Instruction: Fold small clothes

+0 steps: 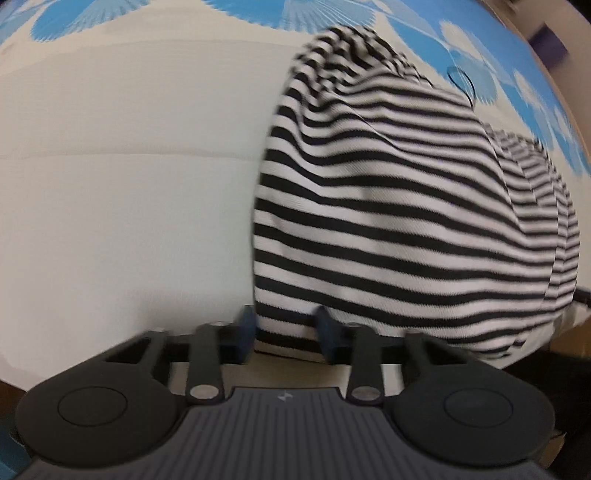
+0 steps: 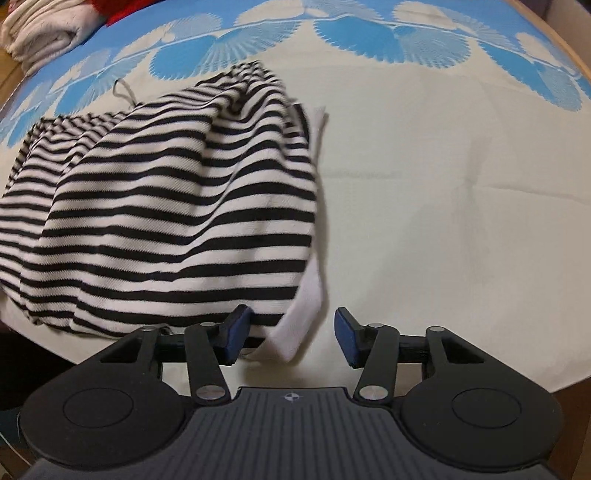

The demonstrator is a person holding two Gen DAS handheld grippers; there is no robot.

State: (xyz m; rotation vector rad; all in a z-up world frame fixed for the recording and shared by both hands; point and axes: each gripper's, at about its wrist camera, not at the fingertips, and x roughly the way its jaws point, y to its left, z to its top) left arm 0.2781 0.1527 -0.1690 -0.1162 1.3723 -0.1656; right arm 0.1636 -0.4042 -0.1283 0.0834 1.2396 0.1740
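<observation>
A black-and-white striped garment (image 1: 406, 221) lies rumpled on the cream tablecloth, filling the right half of the left wrist view. Its near left corner sits between the blue pads of my left gripper (image 1: 286, 328), which points steeply down; the jaws stand narrow but open, and the cloth looks flat, not pinched. In the right wrist view the same garment (image 2: 166, 206) spreads to the left. Its white-edged near right corner (image 2: 306, 317) lies between the pads of my right gripper (image 2: 290, 334). The right pad stands apart from the cloth, so that gripper is open.
The tablecloth (image 2: 443, 203) is cream with a blue shell border at the back. A pile of folded cream clothes (image 2: 44, 33) and something red (image 2: 110, 9) sit at the far left corner. The wooden table edge (image 2: 576, 55) curves along the right. A thin cord loop (image 2: 123, 90) pokes out behind the garment.
</observation>
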